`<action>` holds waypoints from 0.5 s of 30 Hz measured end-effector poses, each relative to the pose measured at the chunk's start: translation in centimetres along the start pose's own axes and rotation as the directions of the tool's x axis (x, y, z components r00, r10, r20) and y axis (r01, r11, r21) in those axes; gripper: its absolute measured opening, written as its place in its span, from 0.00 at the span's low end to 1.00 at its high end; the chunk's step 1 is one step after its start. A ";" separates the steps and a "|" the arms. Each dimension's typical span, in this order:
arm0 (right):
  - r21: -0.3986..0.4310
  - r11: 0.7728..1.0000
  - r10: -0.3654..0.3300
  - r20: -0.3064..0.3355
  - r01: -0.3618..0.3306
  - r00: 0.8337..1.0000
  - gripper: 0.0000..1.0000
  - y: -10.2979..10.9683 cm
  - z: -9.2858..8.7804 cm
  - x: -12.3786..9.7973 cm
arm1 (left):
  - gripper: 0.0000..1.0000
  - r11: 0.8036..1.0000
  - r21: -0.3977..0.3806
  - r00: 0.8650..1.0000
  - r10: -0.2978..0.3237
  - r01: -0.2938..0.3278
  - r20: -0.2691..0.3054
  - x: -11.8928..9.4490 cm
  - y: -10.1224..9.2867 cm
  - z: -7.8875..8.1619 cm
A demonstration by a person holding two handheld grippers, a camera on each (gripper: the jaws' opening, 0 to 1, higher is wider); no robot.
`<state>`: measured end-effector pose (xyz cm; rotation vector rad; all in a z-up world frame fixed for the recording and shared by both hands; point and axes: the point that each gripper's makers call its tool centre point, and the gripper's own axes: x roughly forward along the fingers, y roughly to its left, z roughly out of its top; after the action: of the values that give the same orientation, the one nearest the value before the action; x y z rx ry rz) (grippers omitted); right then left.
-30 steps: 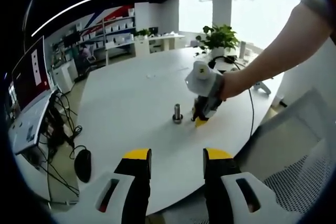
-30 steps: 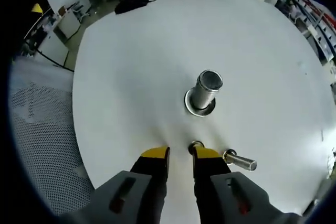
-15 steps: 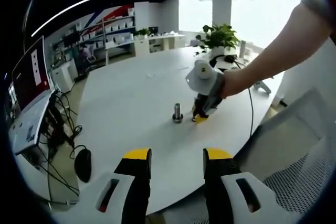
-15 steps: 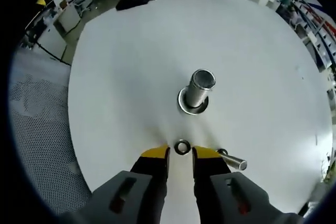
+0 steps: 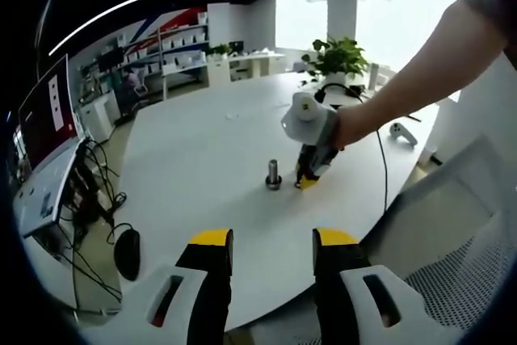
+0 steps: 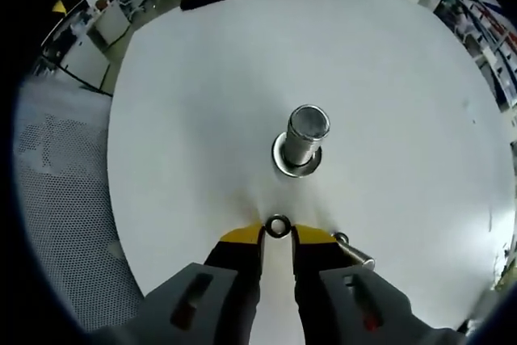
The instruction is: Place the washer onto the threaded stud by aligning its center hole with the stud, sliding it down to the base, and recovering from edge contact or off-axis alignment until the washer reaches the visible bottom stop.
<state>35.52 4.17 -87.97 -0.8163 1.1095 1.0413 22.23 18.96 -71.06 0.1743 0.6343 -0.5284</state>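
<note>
A steel threaded stud stands upright on its round base flange in the middle of the white round table. The small washer lies flat between the tips of my right gripper, just short of the stud; the jaws look pinched on its rim. In the left gripper view the stud is small at mid-table, with the right gripper, held by a person's hand, tip-down beside it. My left gripper hangs back near the table edge, open, nothing between its jaws.
A loose metal pin lies on the table just right of my right jaw. A mesh chair stands beyond the table edge. A potted plant, a cable and a handheld controller sit at the far side.
The washer went from beside the right jaw tip to between both tips, and the jaws narrowed slightly onto it. The right view shifted a little toward the stud. The left gripper has not moved.
</note>
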 end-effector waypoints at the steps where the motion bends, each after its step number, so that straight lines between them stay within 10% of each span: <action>1: -0.003 1.000 -0.001 -0.006 0.001 1.000 0.16 0.0 0.0 -0.1 | 0.37 1.000 0.001 1.000 0.000 0.000 -0.001 0.0 0.0 0.0; 15: 0.006 1.000 0.018 -0.060 -0.017 0.998 0.18 -0.1 0.0 0.0 | 0.37 1.000 0.008 1.000 0.001 -0.001 -0.008 0.1 0.0 -0.1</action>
<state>35.67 4.16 -87.96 -0.8394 1.1721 1.0332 22.24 18.97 -71.20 0.1843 0.6405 -0.5299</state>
